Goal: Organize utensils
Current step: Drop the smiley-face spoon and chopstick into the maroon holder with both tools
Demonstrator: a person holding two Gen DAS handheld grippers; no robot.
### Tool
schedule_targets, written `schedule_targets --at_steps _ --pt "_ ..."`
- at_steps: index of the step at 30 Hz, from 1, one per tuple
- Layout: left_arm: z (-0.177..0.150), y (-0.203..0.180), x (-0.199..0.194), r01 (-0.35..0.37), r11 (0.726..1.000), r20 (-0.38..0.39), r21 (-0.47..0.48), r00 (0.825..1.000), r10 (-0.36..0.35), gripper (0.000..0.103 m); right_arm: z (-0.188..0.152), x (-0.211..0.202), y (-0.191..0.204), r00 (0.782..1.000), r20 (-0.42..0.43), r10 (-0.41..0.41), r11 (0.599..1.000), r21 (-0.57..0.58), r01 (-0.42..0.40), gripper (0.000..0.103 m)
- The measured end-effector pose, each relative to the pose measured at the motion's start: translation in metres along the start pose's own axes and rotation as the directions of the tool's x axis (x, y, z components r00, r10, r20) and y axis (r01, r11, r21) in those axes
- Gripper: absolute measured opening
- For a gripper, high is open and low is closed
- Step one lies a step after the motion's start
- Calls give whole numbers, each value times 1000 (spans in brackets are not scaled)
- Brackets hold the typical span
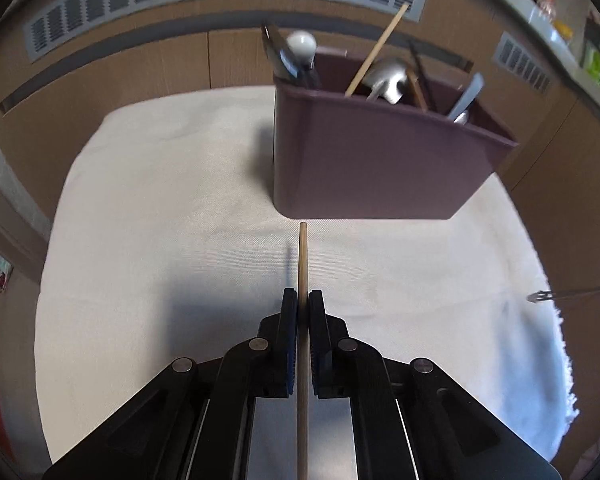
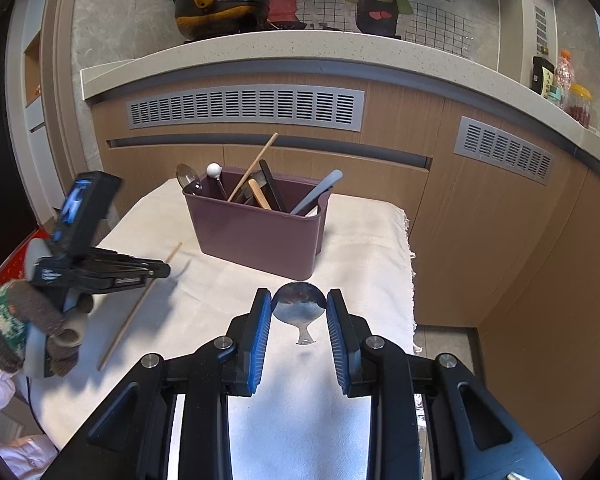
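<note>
The left gripper (image 1: 302, 300) is clenched on a thin wooden stick (image 1: 302, 264), low in the middle of the left picture. The stick points up at the purple box (image 1: 380, 160) full of spoons, which stands on the white cloth (image 1: 160, 200). The right gripper (image 2: 299, 304) grasps a shiny spoon (image 2: 299, 306) by its round end, in the middle of the right picture, below the box.

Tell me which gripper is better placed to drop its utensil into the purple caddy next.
Left. The left gripper is shut on the wooden chopstick, aimed at the purple caddy; the right gripper merely brackets a metal spoon.
</note>
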State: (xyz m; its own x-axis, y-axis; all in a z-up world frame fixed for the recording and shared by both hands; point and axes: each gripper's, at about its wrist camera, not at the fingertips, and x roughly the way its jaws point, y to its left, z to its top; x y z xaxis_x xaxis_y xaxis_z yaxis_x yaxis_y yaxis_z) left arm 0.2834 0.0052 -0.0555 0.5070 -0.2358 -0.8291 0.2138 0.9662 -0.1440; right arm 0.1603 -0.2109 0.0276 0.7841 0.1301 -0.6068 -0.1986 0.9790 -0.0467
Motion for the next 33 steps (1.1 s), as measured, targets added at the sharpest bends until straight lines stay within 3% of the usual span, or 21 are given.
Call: schedule_targets --at_steps 5,11,16,21,24,27,33 --pt "3 -5 -48 55 998 101 -5 993 -55 5 4 -8 2 1000 11 17 1000 5 -17 26" --pt "25 -27 -117 93 995 274 27 957 -96 5 19 -21 2 998 49 32 999 12 -33 26" --pt "59 -34 -175 95 995 456 40 884 -103 5 59 -41 -4 989 145 10 1000 16 -13 26" --pt "109 -48 -211 86 992 568 93 814 -124 5 121 -57 -16 968 250 28 999 21 -35 26" --pt "138 -50 -220 76 992 611 103 782 -123 5 151 -46 -20 964 263 41 998 26 -50 26" --pt "161 -46 -213 73 992 620 99 776 -119 5 168 -19 -24 973 224 60 996 49 -73 26" --pt "178 -34 -158 81 993 549 88 827 -116 5 165 50 -22 990 83 113 988 91 -121 26"
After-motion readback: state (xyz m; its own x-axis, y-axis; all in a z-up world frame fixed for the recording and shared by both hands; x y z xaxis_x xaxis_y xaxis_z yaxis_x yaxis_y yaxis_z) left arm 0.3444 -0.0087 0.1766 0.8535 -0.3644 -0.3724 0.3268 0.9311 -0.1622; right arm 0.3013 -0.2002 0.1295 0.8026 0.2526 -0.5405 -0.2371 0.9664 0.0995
